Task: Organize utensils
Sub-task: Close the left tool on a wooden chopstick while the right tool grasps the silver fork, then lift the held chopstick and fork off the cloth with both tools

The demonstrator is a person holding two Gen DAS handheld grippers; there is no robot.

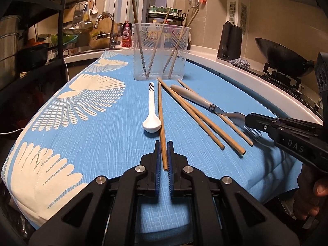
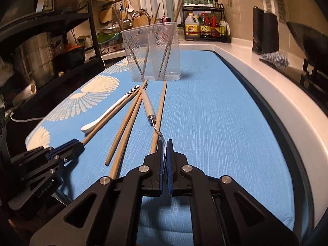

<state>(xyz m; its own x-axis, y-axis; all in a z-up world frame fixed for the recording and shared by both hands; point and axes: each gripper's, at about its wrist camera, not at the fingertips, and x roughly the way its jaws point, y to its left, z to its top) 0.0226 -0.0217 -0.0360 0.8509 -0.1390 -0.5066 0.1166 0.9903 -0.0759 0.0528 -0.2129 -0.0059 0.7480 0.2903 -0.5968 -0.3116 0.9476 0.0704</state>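
A clear plastic utensil holder [image 1: 161,51] with several chopsticks stands at the far end of the blue cloth [image 1: 106,139]. My left gripper [image 1: 163,143] is shut on the near end of a wooden chopstick [image 1: 161,112] lying beside a white spoon [image 1: 151,110]. My right gripper [image 2: 165,143] is shut on the tines of a white-handled fork [image 2: 147,104]; it also shows in the left wrist view [image 1: 254,121]. Three more wooden chopsticks [image 1: 196,116] lie loose between them. The holder [image 2: 151,51] also shows in the right wrist view.
A white counter edge [image 2: 266,86] runs along the right, with a black kettle [image 1: 229,41], a wok on the stove [image 1: 283,55] and a bottle rack [image 2: 207,26]. A sink faucet [image 1: 107,28] and black shelving [image 2: 41,41] stand at the left.
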